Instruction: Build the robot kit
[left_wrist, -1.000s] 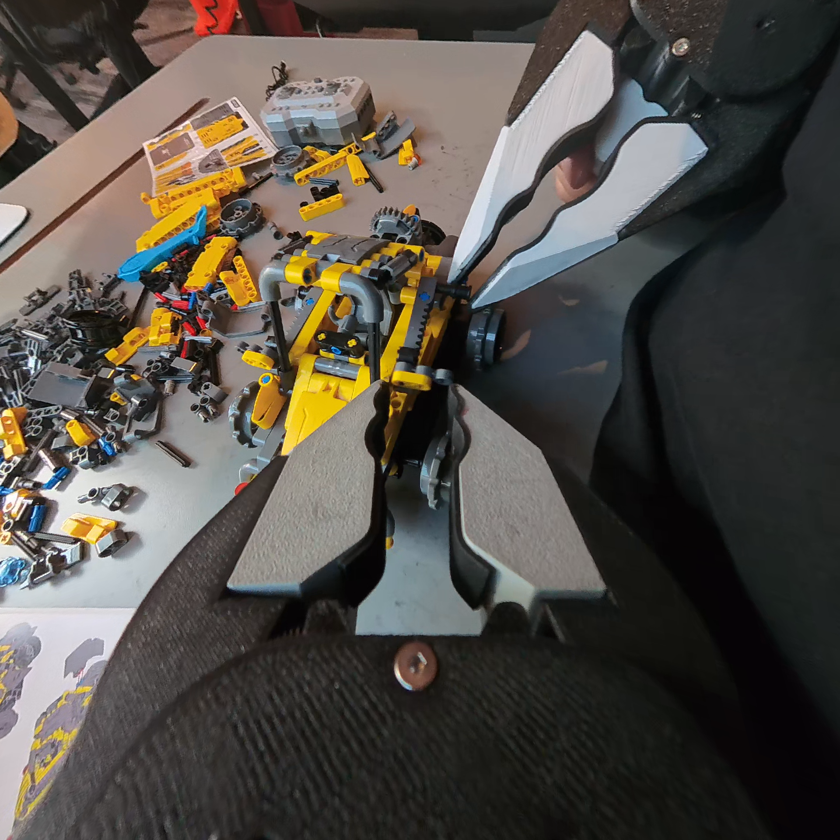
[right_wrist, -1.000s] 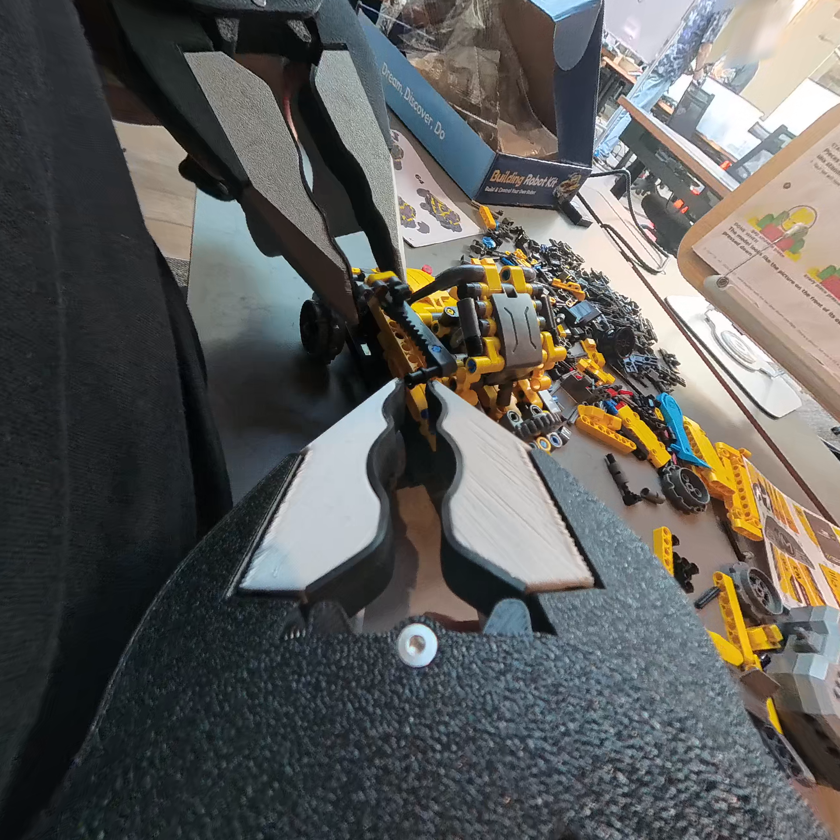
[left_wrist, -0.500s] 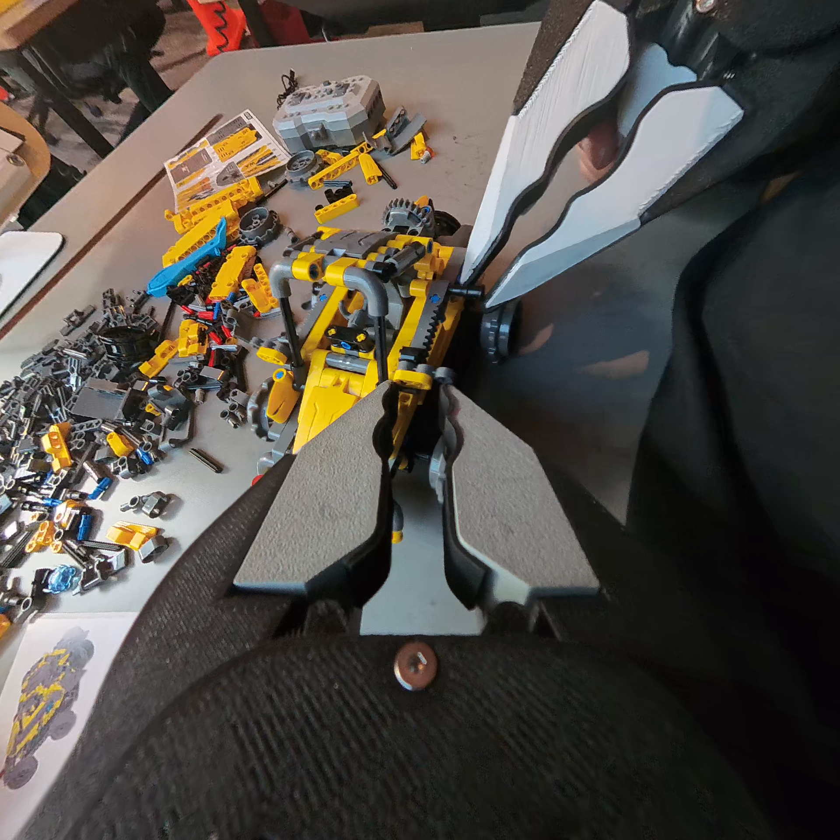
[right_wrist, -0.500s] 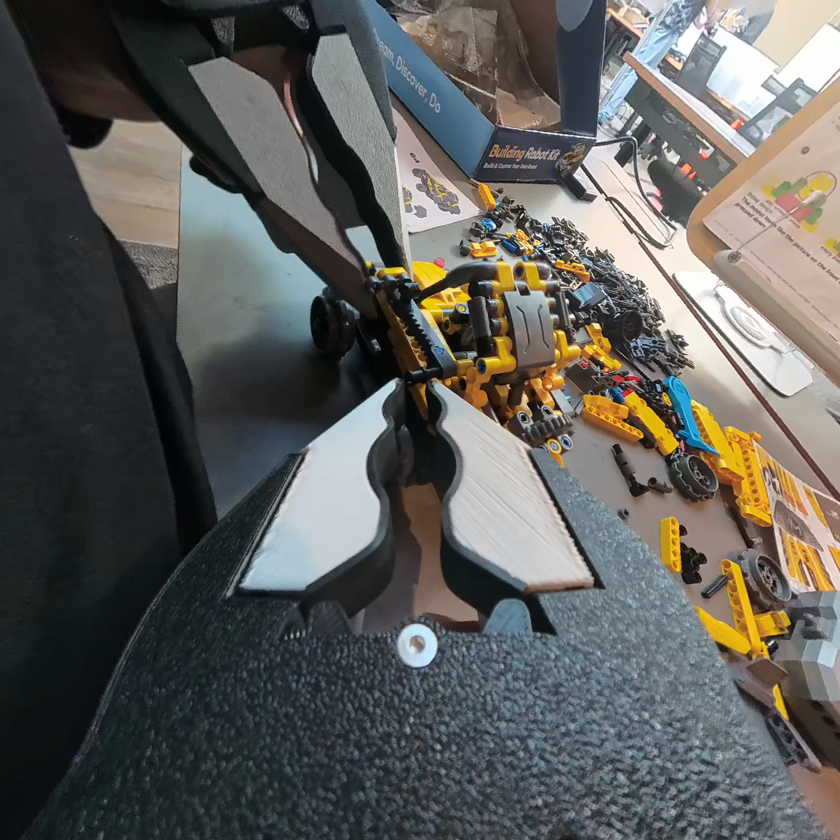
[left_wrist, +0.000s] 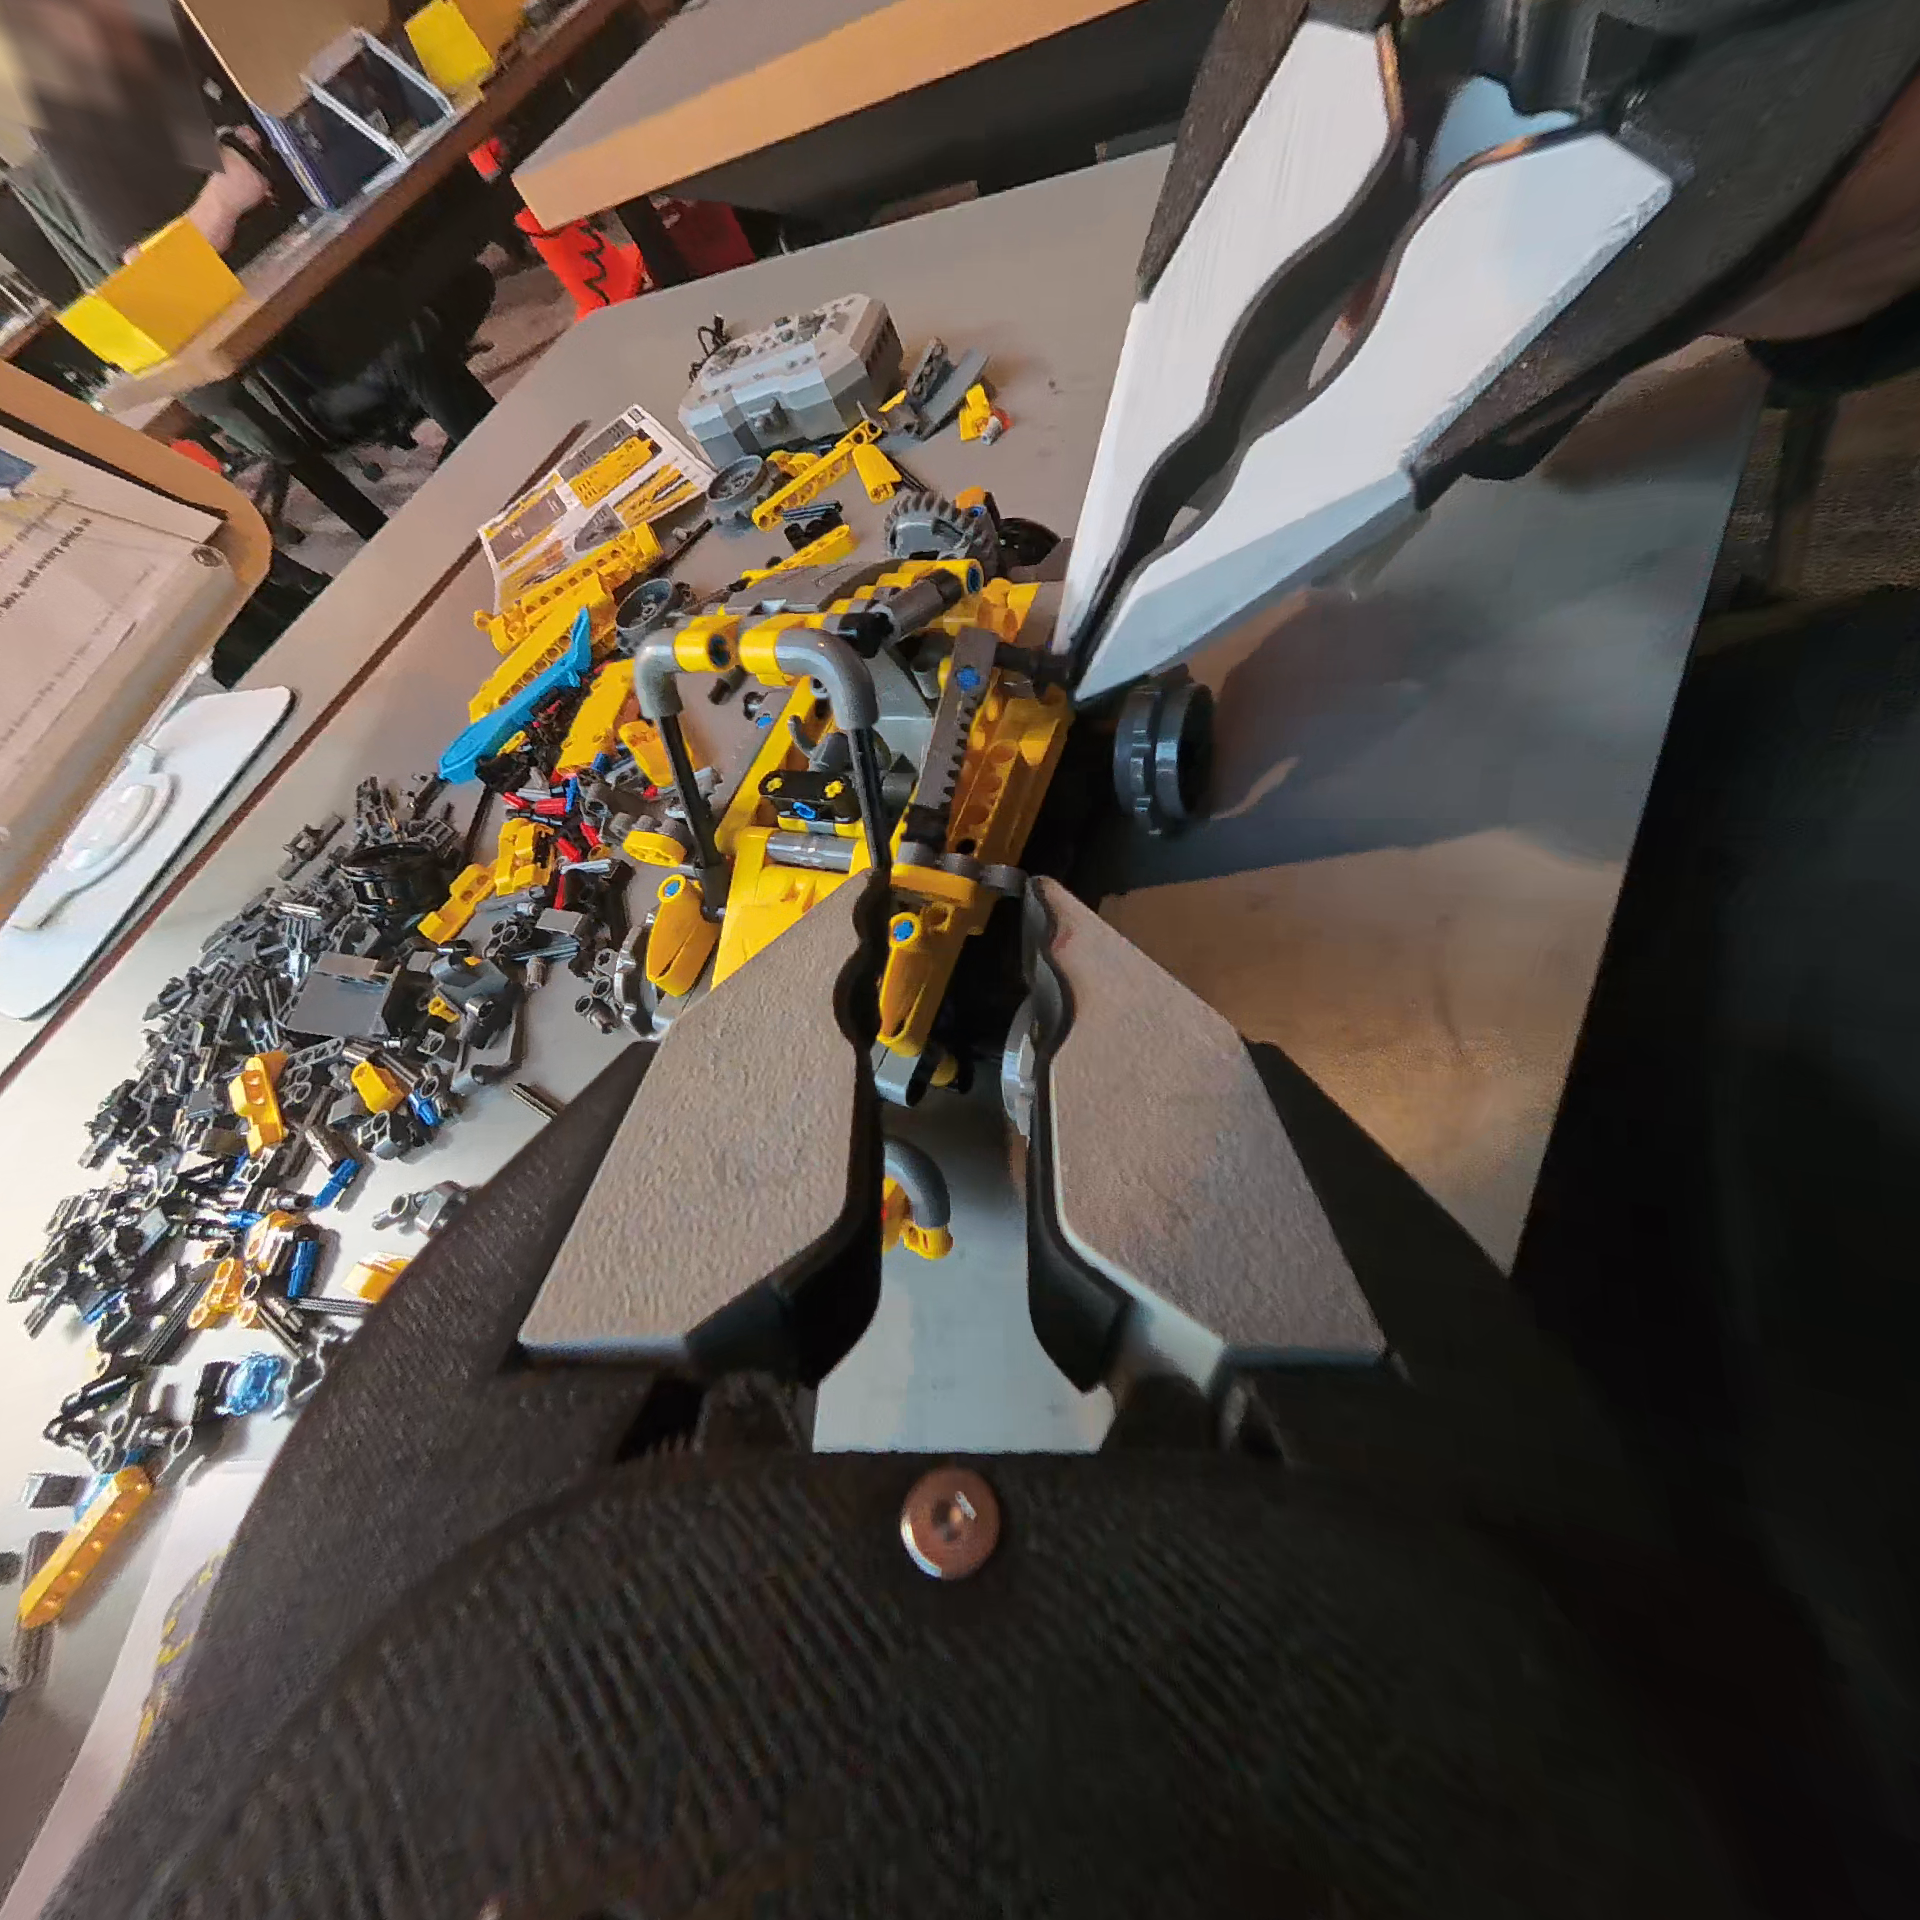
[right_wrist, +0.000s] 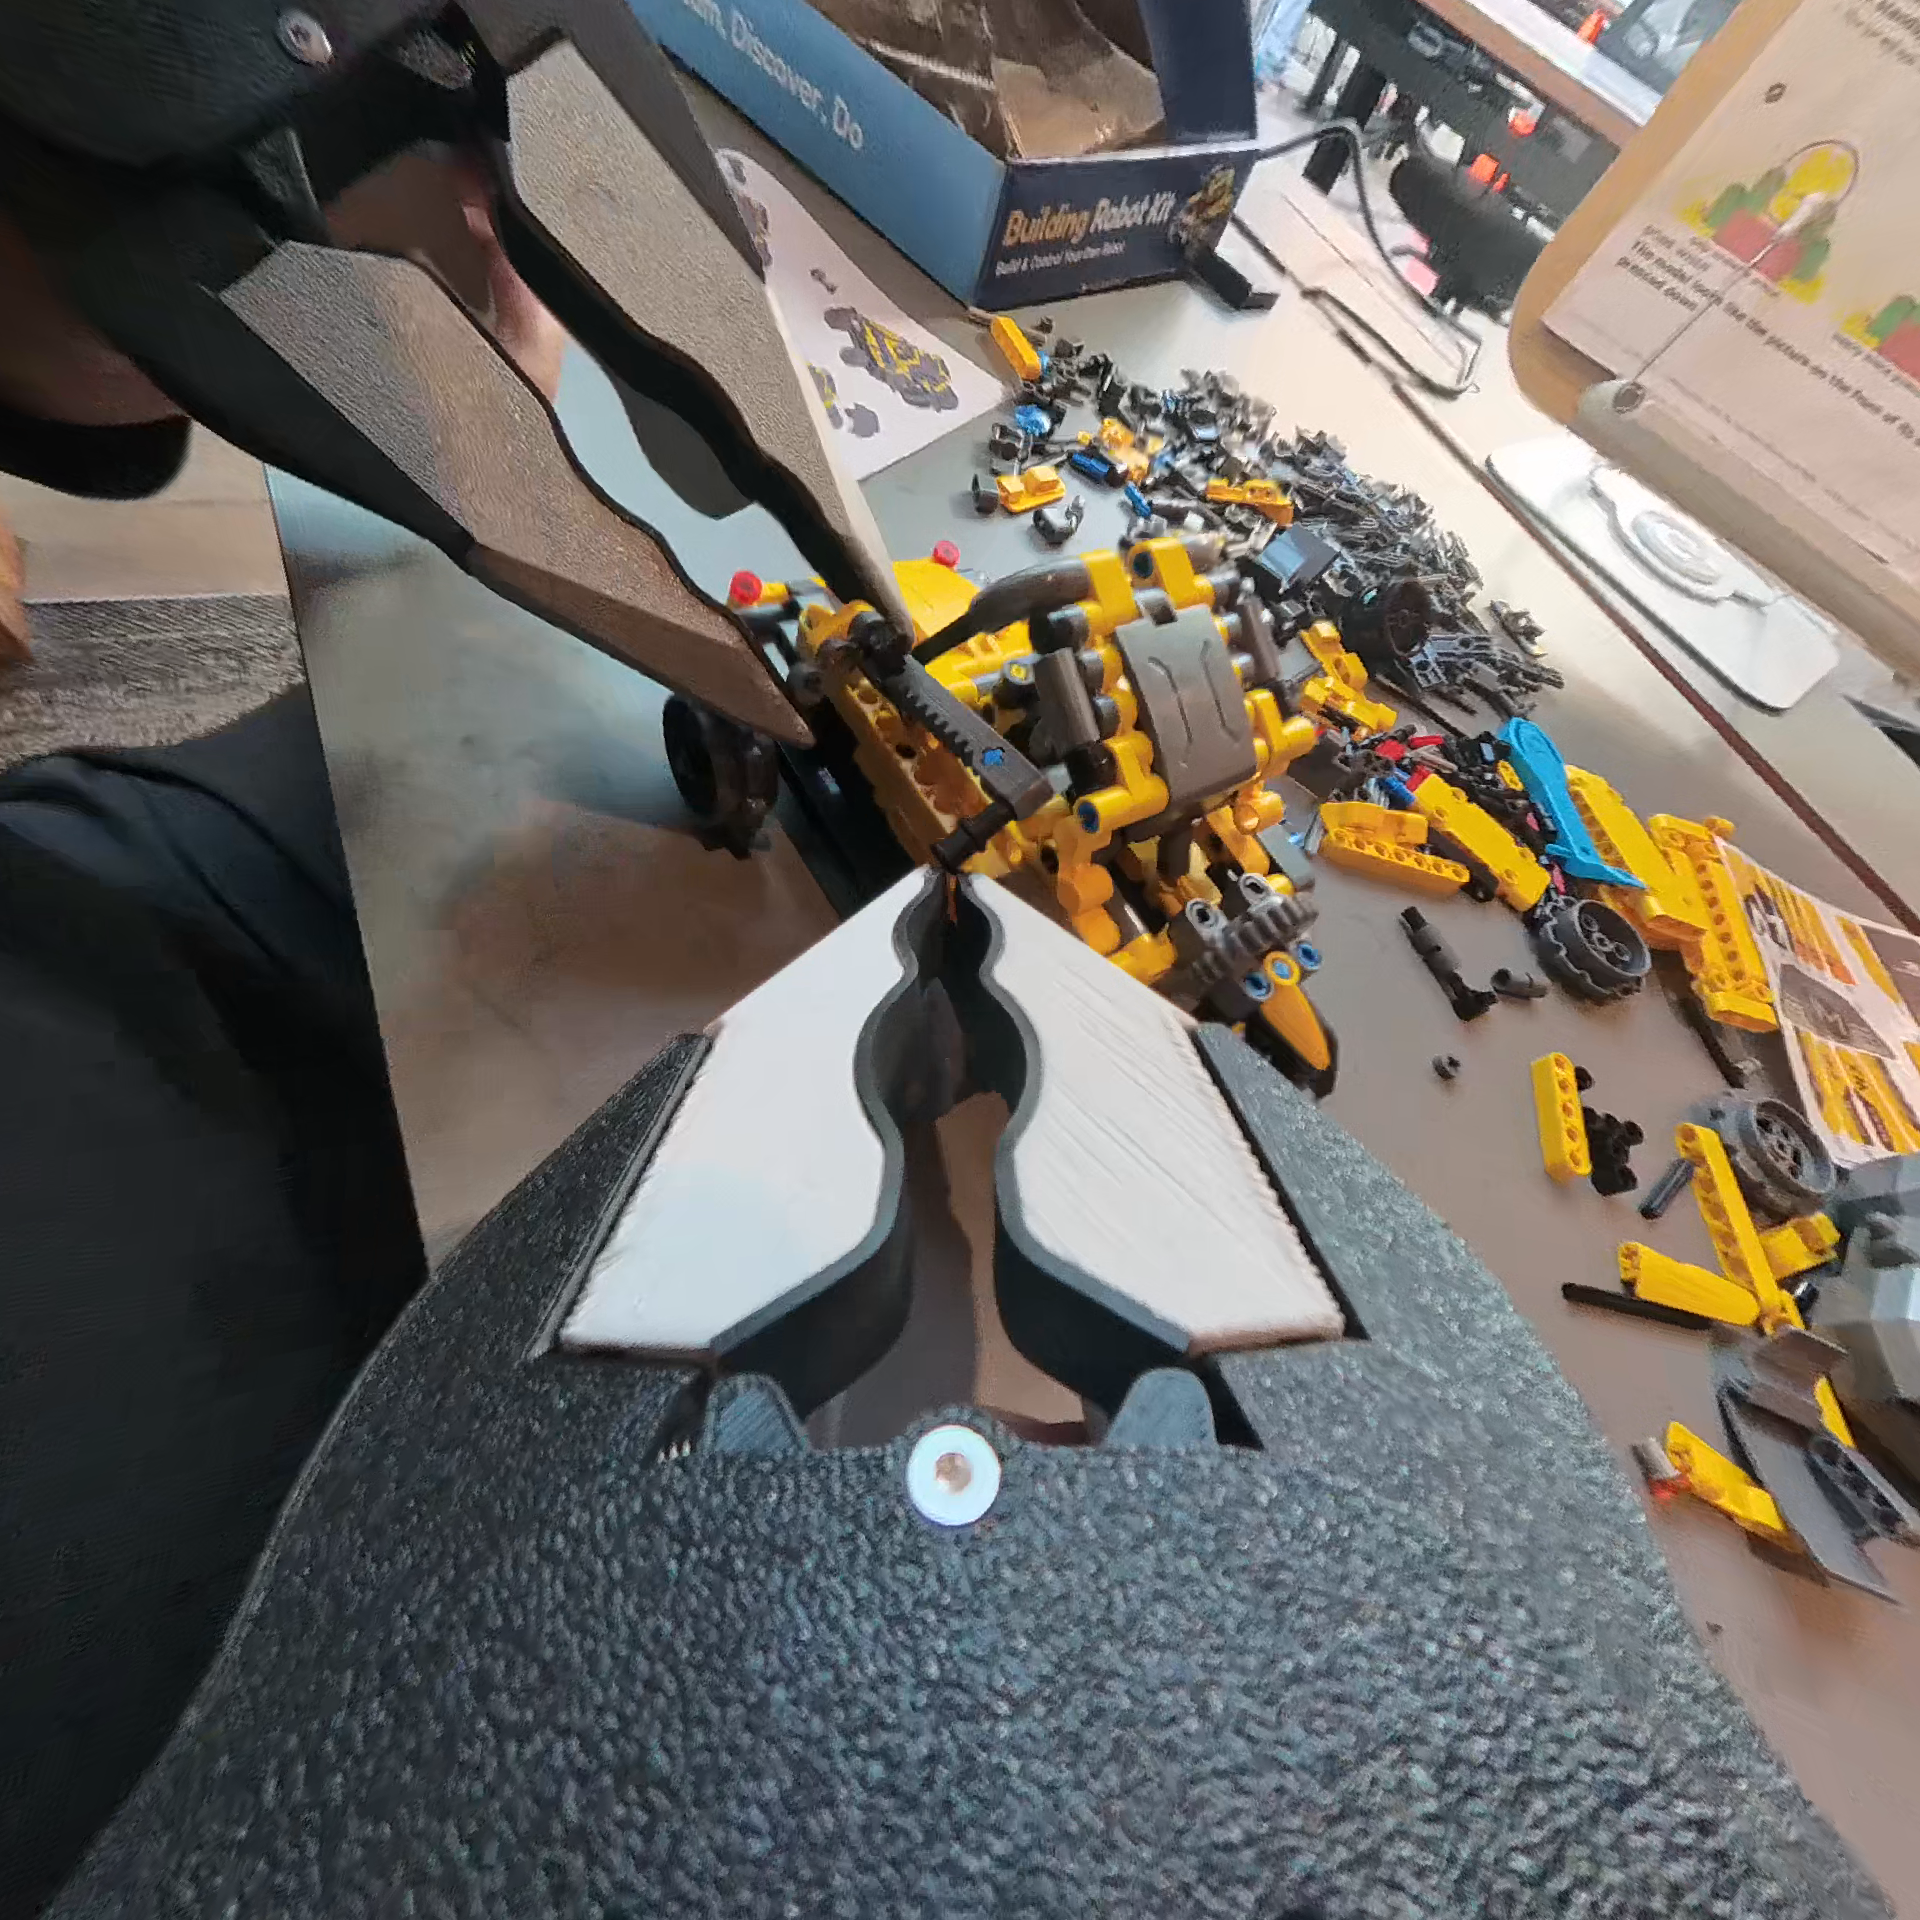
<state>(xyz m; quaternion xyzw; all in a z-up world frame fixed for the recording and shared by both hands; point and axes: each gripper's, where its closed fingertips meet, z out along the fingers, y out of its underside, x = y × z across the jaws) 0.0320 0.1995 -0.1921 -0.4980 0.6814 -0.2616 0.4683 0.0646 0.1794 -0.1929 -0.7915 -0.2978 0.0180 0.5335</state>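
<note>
Left gripper clamps the near end of the yellow brick vehicle, which sits on the grey table beside loose parts. Right gripper pinches shut, apparently on the black pin at the toothed rack's end; contact is partly hidden. Best handling: left holds firm, right works along the pin's axis.

From my remote station, I see a grey table carrying a half-built yellow brick vehicle close to its near edge. Loose black, yellow and blue parts spread across the middle. A grey battery unit and an instruction leaflet sit toward one end; a blue kit box stands toward the other.
</note>
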